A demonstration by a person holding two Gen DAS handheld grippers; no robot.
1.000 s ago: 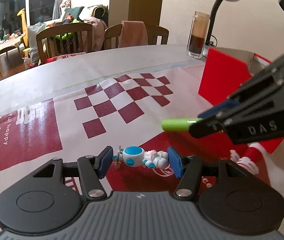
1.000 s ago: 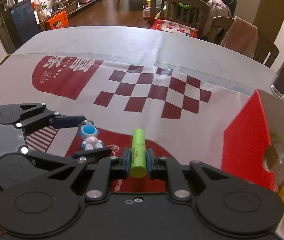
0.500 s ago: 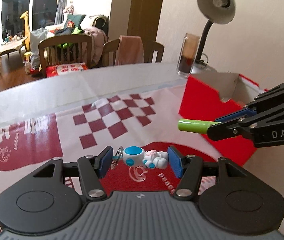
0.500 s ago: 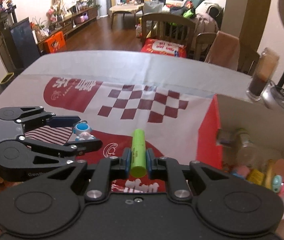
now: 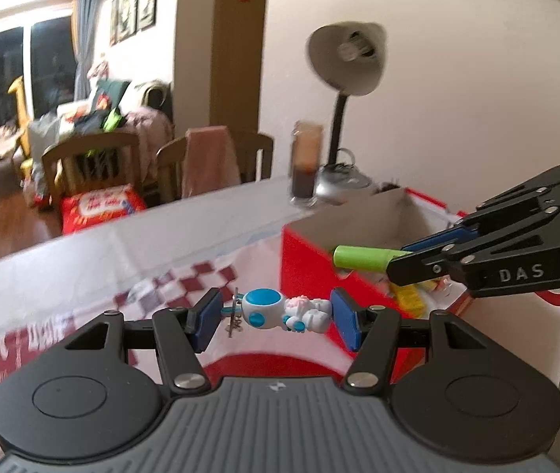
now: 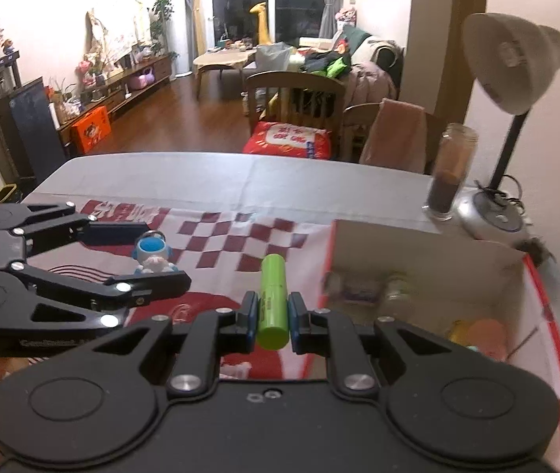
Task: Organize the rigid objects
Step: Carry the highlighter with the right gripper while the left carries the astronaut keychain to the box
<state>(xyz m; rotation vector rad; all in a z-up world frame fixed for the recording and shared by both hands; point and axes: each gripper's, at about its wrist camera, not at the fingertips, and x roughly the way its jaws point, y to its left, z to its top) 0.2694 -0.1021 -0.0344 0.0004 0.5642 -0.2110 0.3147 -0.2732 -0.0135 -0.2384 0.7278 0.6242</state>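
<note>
Lying blurred in the open red box (image 6: pixel 532 276), the contents show only as soft shapes in the right wrist view: a jar-like form, something yellow, something pink; none can be named. The left wrist view catches just a yellow scrap inside, past the box's near red wall. The left gripper (image 5: pixel 276 315) is clamped on a small white-and-blue astronaut figure (image 5: pixel 280 311) lying crosswise between its blue pads, a keyring at the head end. The right gripper (image 6: pixel 273 315) is clenched on a green cylindrical tube (image 6: pixel 274 299) pointing forward, its tip near the box's left wall. Only the right view shows the figure's helmet from above. Beyond the box stand a glass jar of dark drink (image 6: pixel 451 173) and a desk lamp (image 6: pixel 512 67) on the checked tablecloth (image 6: pixel 240 244).
</note>
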